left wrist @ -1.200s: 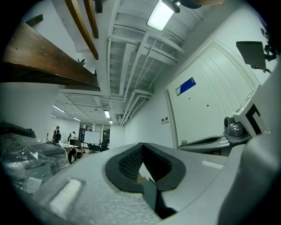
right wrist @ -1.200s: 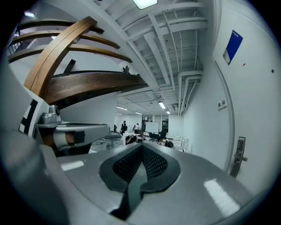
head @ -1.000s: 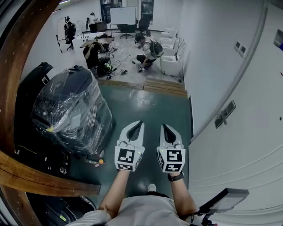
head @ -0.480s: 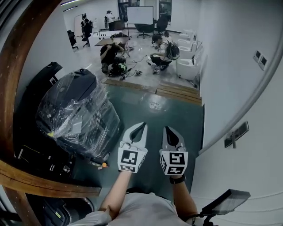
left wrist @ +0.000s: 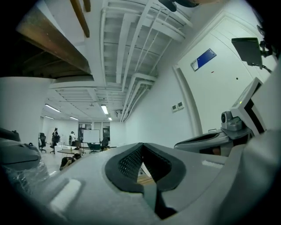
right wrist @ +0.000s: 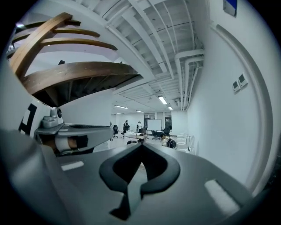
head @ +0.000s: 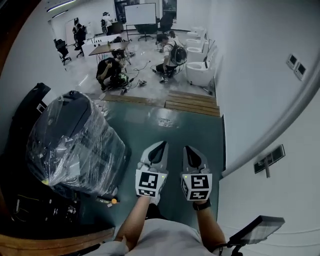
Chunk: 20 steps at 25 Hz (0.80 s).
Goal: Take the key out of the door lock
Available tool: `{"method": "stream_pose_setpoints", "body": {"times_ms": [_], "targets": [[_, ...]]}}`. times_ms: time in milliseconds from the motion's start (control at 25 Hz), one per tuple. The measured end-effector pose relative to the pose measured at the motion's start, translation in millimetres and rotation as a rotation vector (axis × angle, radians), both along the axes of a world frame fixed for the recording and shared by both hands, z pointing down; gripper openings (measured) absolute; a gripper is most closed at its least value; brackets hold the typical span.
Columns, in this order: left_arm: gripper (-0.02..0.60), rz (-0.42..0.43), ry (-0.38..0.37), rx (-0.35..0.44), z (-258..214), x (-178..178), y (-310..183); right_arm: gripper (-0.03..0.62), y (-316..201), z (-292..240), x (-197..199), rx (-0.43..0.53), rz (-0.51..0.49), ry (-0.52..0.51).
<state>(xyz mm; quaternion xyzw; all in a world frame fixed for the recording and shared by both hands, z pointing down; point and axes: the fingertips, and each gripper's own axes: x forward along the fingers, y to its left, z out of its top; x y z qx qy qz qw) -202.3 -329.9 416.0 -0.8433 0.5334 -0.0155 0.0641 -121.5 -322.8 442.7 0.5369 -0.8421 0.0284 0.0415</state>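
You wear a pale grey shirt (head: 165, 237) and a black wristband (head: 201, 204); your light-grey left gripper (head: 161, 145) and right gripper (head: 187, 149) carry black-and-white marker cubes (head: 149, 183).

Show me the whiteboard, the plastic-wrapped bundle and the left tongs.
whiteboard (head: 139, 14), head view, centre of the panel
plastic-wrapped bundle (head: 75, 145), head view, top of the wrap
left tongs (head: 161, 145), head view, the closed tips

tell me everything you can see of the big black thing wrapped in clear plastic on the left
The big black bulky object wrapped in clear plastic film stands on the dark green floor, left of the left gripper and apart from it. The film is wrinkled and glossy over a rounded top. What it is underneath cannot be told.
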Motion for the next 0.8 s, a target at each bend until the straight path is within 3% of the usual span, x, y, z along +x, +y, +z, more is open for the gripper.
{"method": "stream_pose_setpoints", "body": {"times_ms": [320, 480, 640, 800], "targets": [[0.002, 0.125, 0.009, 0.027, -25, -19, -123, -0.006, -114, -16, -15, 0.008, 0.142, -0.022], [0.002, 0.190, 0.023, 0.032, -30, -13, -173, -0.006, -147, -16, 2, 0.003, 0.247, -0.028], [0.002, 0.313, 0.048, -0.009, -13, 30, -203, -0.005, -158, -7, 49, -0.018, 0.389, 0.008], [0.002, 0.477, 0.063, -0.044, -1, 108, -206, -0.006, -146, -7, 120, -0.028, 0.548, 0.021]]}}
